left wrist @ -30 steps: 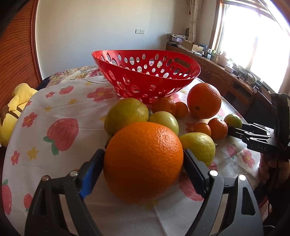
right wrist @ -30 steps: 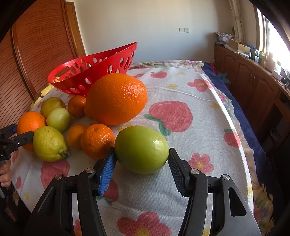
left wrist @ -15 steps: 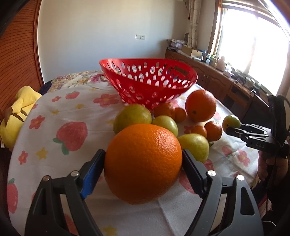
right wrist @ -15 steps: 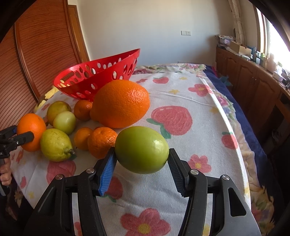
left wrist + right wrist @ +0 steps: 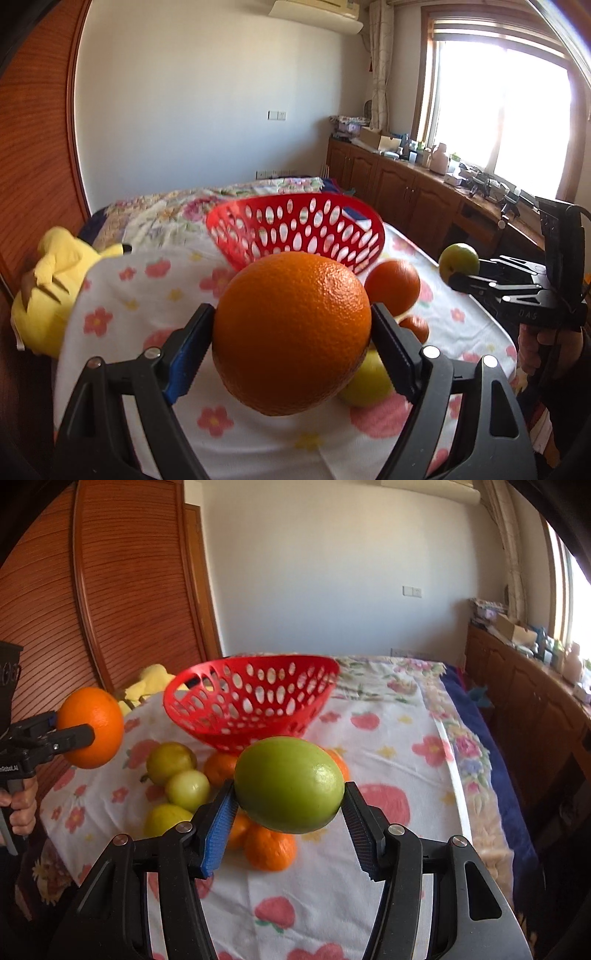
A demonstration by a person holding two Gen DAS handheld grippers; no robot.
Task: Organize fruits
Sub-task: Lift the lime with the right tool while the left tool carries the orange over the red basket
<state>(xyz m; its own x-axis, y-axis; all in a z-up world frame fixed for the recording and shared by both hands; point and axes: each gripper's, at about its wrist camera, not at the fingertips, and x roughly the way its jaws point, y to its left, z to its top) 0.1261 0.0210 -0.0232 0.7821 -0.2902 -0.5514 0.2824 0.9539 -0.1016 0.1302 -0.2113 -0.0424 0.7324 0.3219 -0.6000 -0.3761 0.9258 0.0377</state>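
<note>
My left gripper (image 5: 291,343) is shut on a large orange (image 5: 291,332) and holds it in the air above the table; it also shows in the right wrist view (image 5: 90,727). My right gripper (image 5: 288,812) is shut on a green fruit (image 5: 288,784), also lifted; it shows in the left wrist view (image 5: 459,260). The red perforated basket (image 5: 251,705) stands empty behind the fruit pile, beyond both grippers. Several small oranges (image 5: 269,847) and green-yellow fruits (image 5: 187,790) lie on the flowered tablecloth (image 5: 388,760) in front of the basket.
A yellow plush toy (image 5: 55,280) lies off the table's left side. A wooden sideboard (image 5: 424,195) with clutter runs under the window on the right. A wooden slatted door (image 5: 110,590) stands at left.
Both grippers have lifted their fruit off the table and risen, so the basket and fruit pile now sit lower and farther in both views.
</note>
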